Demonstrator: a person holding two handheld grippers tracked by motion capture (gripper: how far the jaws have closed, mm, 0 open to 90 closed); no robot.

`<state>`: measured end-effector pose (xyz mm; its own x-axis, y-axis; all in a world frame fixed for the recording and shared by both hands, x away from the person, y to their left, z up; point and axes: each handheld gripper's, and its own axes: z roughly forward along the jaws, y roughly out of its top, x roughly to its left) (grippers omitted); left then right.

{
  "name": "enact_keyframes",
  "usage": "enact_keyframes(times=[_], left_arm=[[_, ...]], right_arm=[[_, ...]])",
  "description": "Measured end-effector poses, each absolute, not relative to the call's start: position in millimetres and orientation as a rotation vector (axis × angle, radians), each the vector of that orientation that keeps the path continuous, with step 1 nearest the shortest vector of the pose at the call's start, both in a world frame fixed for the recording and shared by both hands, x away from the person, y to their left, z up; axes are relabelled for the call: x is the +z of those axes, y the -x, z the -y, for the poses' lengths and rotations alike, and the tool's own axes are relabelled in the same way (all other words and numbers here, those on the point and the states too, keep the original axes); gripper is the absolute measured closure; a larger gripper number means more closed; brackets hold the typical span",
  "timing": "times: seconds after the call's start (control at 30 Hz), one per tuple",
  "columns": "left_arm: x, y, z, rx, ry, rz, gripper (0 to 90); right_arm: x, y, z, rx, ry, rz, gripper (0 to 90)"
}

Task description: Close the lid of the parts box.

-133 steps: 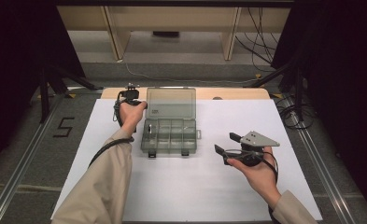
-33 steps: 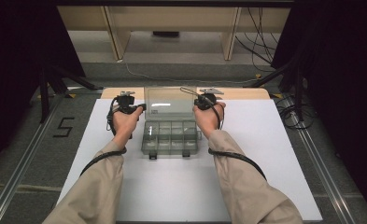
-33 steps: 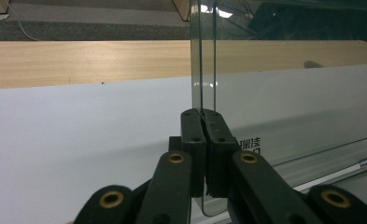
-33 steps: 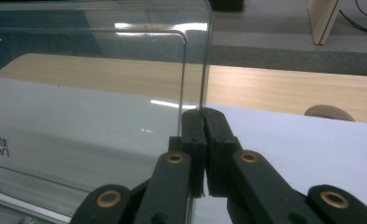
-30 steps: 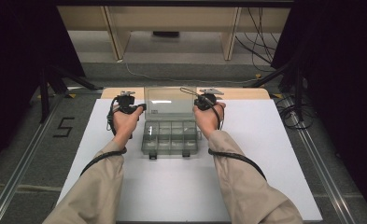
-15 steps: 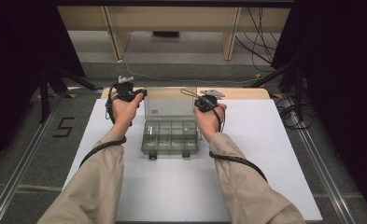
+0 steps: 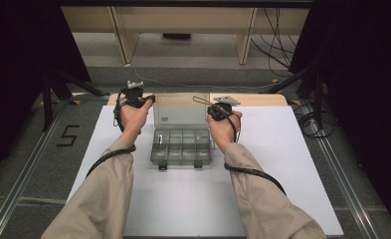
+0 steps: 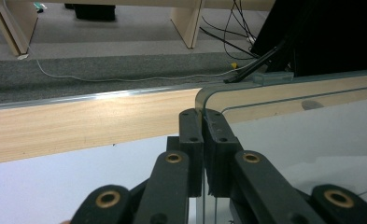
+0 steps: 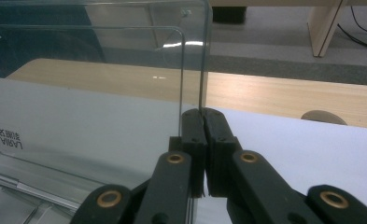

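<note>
A clear plastic compartment box sits mid-table with its lid raised and leaning back. My left gripper is at the lid's upper left corner. In the left gripper view its jaws have just been closing and now pinch the lid's rounded edge. My right gripper holds the lid's right edge. In the right gripper view its jaws are shut on that edge of the lid, whose printed label shows at lower left. The compartments look empty from above.
The white table top spreads around the box, with a wooden strip along its far edge. Beyond lie grey floor, cables and wooden furniture legs. A "5" marks the floor at the left.
My right hand came from the table's right side to the lid's right edge. In the last second my left hand rose to the lid's upper left corner; the right hand kept still.
</note>
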<state>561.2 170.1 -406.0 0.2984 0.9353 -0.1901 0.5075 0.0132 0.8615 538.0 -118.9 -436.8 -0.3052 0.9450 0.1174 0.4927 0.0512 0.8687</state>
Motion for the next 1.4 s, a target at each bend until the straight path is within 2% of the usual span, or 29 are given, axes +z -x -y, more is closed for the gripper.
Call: enact_keyframes(times=[0.17,0.33,0.43,0.53,0.77,1.4], left_arm=[[-404,-556,-172,0.57,-1.637,-1.326,87.2],[-403,-553,-173,0.568,-1.638,-1.304,87.3],[-402,-552,-173,0.568,-1.639,-1.303,87.3],[-402,-550,-174,0.562,-1.637,-1.299,87.4],[-401,-547,-174,0.558,-1.639,-1.292,87.3],[-399,-531,-175,0.59,-1.639,-1.253,87.4]], right_arm=[[-435,-538,122,1.217,-1.437,-1.854,86.8],[-424,-540,125,1.258,-1.393,-1.846,78.7],[-415,-544,125,1.271,-1.355,-1.832,77.4],[-409,-545,126,1.289,-1.344,-1.817,77.7],[-405,-545,125,1.252,-1.331,-1.816,85.7],[-400,-529,126,1.257,-1.292,-1.833,86.6]])
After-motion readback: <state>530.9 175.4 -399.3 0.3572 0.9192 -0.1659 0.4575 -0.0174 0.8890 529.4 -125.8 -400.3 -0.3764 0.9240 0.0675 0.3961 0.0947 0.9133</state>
